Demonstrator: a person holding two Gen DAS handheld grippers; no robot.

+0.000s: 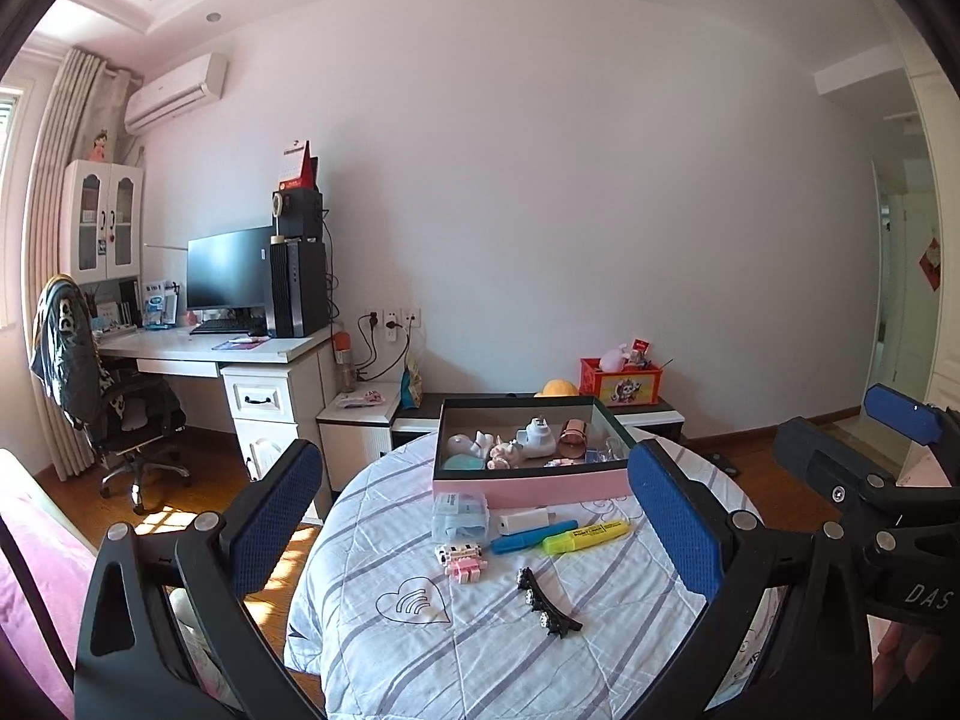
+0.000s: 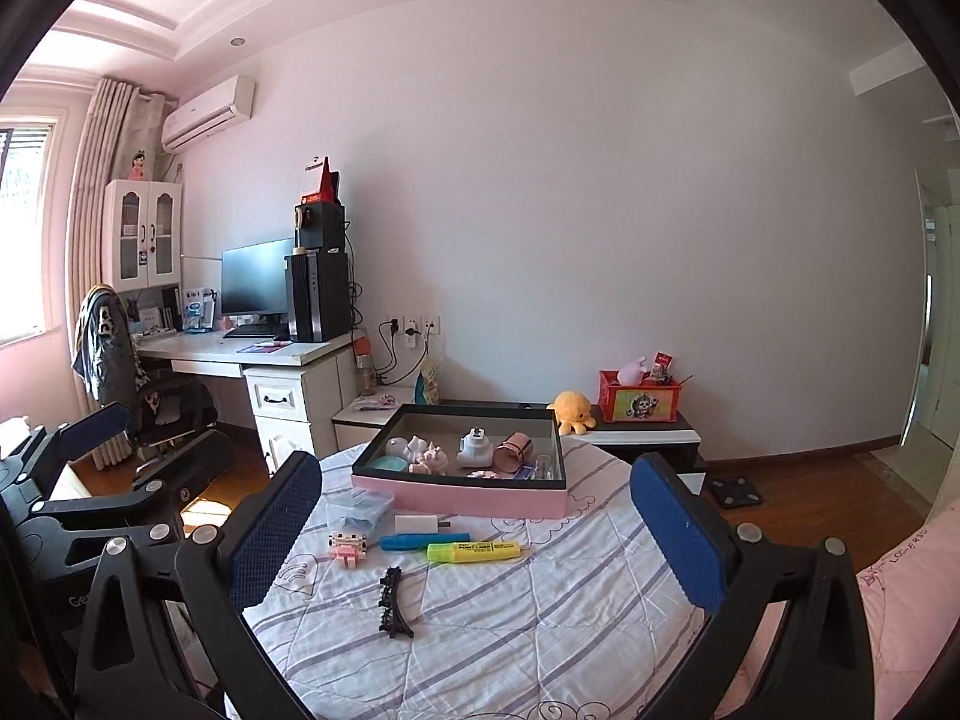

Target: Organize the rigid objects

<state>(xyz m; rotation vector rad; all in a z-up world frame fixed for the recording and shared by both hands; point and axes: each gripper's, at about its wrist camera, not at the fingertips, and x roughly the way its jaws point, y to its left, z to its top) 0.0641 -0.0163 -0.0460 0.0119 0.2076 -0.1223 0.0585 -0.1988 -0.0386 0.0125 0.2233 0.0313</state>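
Two handheld grippers hover above a round surface (image 1: 600, 630) covered with a white quilted cloth with grey stripes. In the left wrist view, the left gripper (image 1: 480, 516) fills the bottom of the frame, its blue-padded fingers (image 1: 279, 516) spread wide and holding nothing. The right gripper (image 2: 480, 525) fills the bottom of its own view the same way, fingers spread and empty; it also shows at the right edge of the left view.

At the centre of both frames, on the far part of the surface, sits a shallow pink box (image 1: 528, 483) with a dark rim. Inside it are small figurines, a white plug adapter (image 2: 475, 447) and a copper-coloured cup (image 2: 516, 450) lying on its side.

In front of the box, loose items lie on the cloth. A clear packet with blue contents (image 1: 459, 513) is left of a white charger (image 1: 523, 521). Nearer the camera, a blue marker (image 1: 531, 537) and a yellow highlighter (image 1: 587, 536) lie almost end to end. A small pink and white block toy (image 1: 461, 561) rests to the left of the marker. Nearest the camera, a black hair clip (image 1: 549, 603) with rhinestones lies apart from the others.

In the left of both frames are a white desk (image 2: 240, 351) with a monitor (image 2: 257, 279) and computer tower, and an office chair. A red crate (image 2: 639, 402) and a yellow plush octopus (image 2: 573, 411) sit on a low cabinet behind the box.
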